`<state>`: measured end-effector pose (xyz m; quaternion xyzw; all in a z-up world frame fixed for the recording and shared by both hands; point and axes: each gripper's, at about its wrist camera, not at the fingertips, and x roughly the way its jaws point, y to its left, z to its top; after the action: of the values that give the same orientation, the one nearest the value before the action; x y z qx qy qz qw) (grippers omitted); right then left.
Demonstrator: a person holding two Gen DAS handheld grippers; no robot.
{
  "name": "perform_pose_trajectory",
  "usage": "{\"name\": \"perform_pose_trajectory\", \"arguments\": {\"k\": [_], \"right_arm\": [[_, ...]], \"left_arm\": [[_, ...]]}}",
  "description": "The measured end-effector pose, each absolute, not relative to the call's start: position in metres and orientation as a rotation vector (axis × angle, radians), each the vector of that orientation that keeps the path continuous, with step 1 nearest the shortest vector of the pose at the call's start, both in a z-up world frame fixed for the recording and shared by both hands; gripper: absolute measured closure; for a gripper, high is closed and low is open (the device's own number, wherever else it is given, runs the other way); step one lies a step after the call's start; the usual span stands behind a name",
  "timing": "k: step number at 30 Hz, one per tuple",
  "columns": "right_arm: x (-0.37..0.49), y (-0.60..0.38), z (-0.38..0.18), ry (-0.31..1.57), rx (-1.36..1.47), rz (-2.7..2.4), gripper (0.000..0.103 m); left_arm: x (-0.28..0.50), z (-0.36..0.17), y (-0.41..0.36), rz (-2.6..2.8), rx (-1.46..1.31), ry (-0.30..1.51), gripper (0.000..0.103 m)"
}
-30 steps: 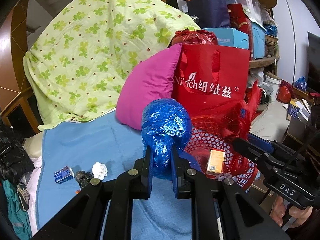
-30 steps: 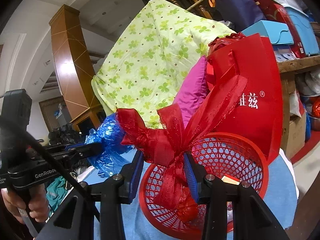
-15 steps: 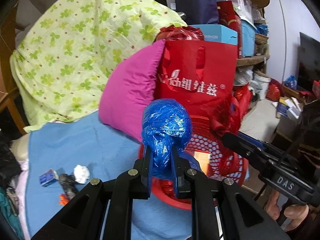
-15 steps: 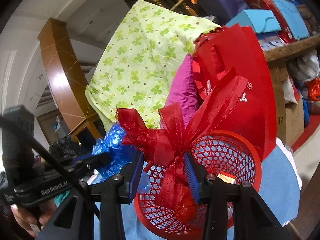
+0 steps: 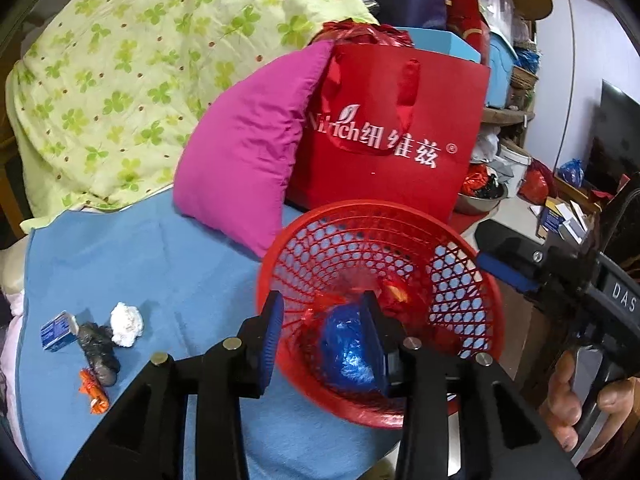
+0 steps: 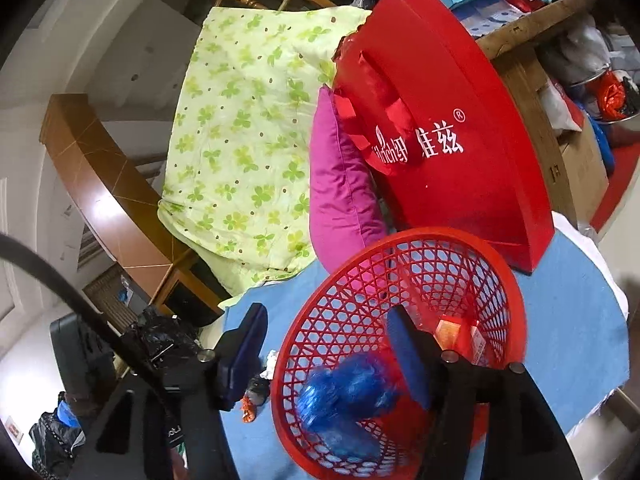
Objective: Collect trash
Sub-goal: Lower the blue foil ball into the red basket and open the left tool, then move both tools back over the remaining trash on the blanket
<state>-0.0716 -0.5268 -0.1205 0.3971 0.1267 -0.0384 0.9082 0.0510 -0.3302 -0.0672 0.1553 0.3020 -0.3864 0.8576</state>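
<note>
A red mesh basket (image 5: 476,280) (image 6: 508,280) stands on the blue cloth. A crumpled blue plastic bag (image 5: 348,350) (image 6: 344,392) lies inside it, with red ribbon wrap (image 5: 400,300) and a small orange box (image 6: 456,330). My left gripper (image 5: 324,338) is open and empty, its jaws straddling the basket's near rim above the blue bag. My right gripper (image 6: 324,354) is open and empty over the basket's left rim. On the cloth at the left lie a white paper ball (image 5: 126,324), a small blue box (image 5: 56,331), a dark wad (image 5: 98,352) and an orange wrapper (image 5: 93,390).
A magenta pillow (image 5: 244,148) and a red gift bag (image 5: 392,136) stand right behind the basket. A green floral quilt (image 5: 120,80) is piled at the back left. Cluttered shelves and boxes (image 5: 500,60) fill the right side. The right gripper's body (image 5: 560,280) sits beside the basket.
Both grippers opened and tipped down over the basket. The blue bag left my left gripper and the red ribbon left my right gripper; both now lie in the basket.
</note>
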Motion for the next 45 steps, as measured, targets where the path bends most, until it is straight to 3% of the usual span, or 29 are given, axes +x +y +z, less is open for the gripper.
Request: {"name": "perform_pose_trajectory", "arguments": {"k": [5,9,28,45], "right_arm": [[-0.068,-0.514,-0.111,0.243,0.762,-0.081,0.037],[-0.059,-0.494,-0.102,0.235,0.683,-0.081,0.037],[0.016,-0.372,-0.087,0.298,0.485,0.104,0.037],[0.079,-0.299,-0.117,0.475,0.420,0.169,0.037]], "left_arm": [[0.053,-0.064,-0.304,-0.762,0.334,0.605,0.061],[0.059,-0.069,-0.274,-0.687,0.345,0.612,0.053],[0.125,-0.098,-0.051,-0.209,0.148,0.726,0.053],[0.140,-0.127,0.002,-0.109,0.131,0.760,0.053]]}}
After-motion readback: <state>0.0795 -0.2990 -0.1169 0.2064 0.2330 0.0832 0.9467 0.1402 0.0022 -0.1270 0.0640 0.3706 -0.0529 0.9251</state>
